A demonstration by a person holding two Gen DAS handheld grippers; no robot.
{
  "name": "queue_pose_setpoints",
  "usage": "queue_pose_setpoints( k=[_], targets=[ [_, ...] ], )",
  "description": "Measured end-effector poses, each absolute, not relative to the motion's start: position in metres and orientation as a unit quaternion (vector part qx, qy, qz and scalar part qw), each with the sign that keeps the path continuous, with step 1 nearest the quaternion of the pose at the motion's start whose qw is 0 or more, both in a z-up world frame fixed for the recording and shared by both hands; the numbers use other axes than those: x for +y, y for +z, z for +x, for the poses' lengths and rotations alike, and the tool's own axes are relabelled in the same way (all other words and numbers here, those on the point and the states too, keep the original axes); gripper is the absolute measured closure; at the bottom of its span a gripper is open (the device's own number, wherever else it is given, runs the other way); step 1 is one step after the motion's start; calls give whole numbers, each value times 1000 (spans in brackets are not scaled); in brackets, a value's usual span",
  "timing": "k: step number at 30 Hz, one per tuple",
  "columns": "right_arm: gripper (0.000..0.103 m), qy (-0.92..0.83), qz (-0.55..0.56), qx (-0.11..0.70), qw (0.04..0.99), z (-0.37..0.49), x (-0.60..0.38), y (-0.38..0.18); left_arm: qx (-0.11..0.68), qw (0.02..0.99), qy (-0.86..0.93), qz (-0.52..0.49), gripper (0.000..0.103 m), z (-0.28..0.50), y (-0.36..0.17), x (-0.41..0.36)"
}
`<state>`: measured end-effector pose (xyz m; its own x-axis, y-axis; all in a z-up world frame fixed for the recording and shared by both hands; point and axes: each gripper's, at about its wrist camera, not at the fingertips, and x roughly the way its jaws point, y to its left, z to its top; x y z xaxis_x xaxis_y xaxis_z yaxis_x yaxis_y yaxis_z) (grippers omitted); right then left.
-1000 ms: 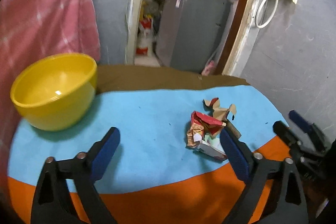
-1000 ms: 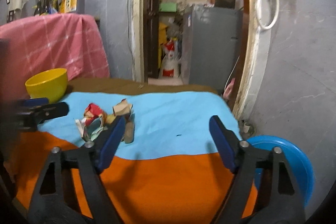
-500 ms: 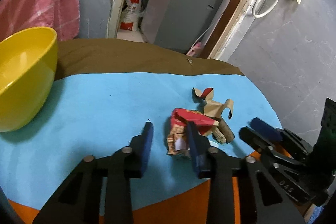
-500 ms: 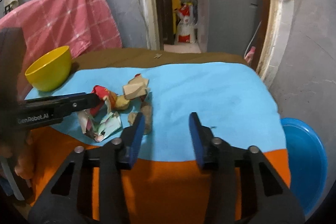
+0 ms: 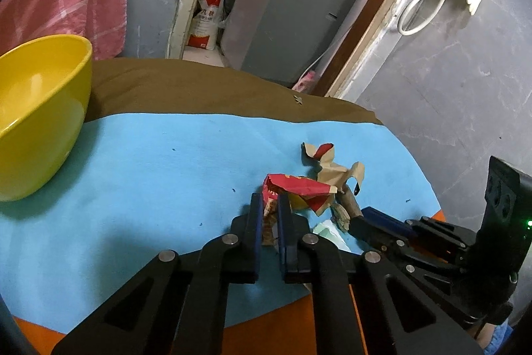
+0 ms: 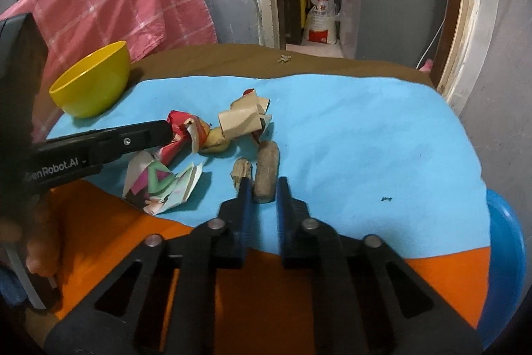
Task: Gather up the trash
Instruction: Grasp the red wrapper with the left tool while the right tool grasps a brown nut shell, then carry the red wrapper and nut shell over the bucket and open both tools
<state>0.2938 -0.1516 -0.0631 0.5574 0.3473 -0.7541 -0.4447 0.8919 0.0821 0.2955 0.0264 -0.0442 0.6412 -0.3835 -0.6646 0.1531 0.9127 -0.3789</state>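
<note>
Two cloth layers on the work surface: light blue felt [image 6: 349,128] over the middle, orange cloth [image 6: 266,281] along the near edge, brown cloth [image 5: 199,88] at the far edge. Yellow bowl [image 5: 36,108] sits at the left side of the blue felt, upright. Pink checked cloth [image 6: 123,5] hangs behind the bowl. Grey walls; open doorway behind with a grey cabinet [image 5: 286,19] and a white-and-red sack [image 6: 321,15] on the floor. White hose loop [image 5: 422,12] hangs on the right wall. Blue basin [image 6: 505,255] is low at the right, past the table edge.

Trash is one loose cluster in the middle of the blue felt, near its orange border:
- red crumpled wrapper [image 5: 299,188], leftmost
- folded brown cardboard scrap [image 6: 242,118], far side, some red print on it
- flat printed paper, pink/green/white [image 6: 163,185], nearest the orange edge
- small yellowish lump [image 6: 216,142] between wrapper and cardboard
- brown stubby cylinder [image 6: 266,172] lying on its side, with a pale torn bit [image 6: 241,170] just beside it

Left gripper [image 5: 267,208]: fingers nearly together, pinching the near edge of the red crumpled wrapper; wrapper rests on the felt.

Right gripper [image 6: 262,188]: fingers narrowed around the near end of the brown stubby cylinder. Contact on both sides can't be confirmed; a thin gap shows on the right side.
</note>
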Motion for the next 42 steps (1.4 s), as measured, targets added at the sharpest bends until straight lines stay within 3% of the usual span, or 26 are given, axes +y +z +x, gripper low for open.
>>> queue_pose_setpoints(
  k=[8,24,36,42],
  targets=[
    [36,225,-34,387,894,279,-159,-60,383,900,-146,-144,102,288,-42,25],
    [36,216,10,241,946,234,-185,-33,298,922,-133,-209,102,256,-17,44],
    [36,164,-3,99,982,184,-216,8,175,962,-166,-127,102,213,44,-25],
    [35,128,10,60,990,163,-245,18,154,960,-210,-100,102,202,52,-70]
  ],
)
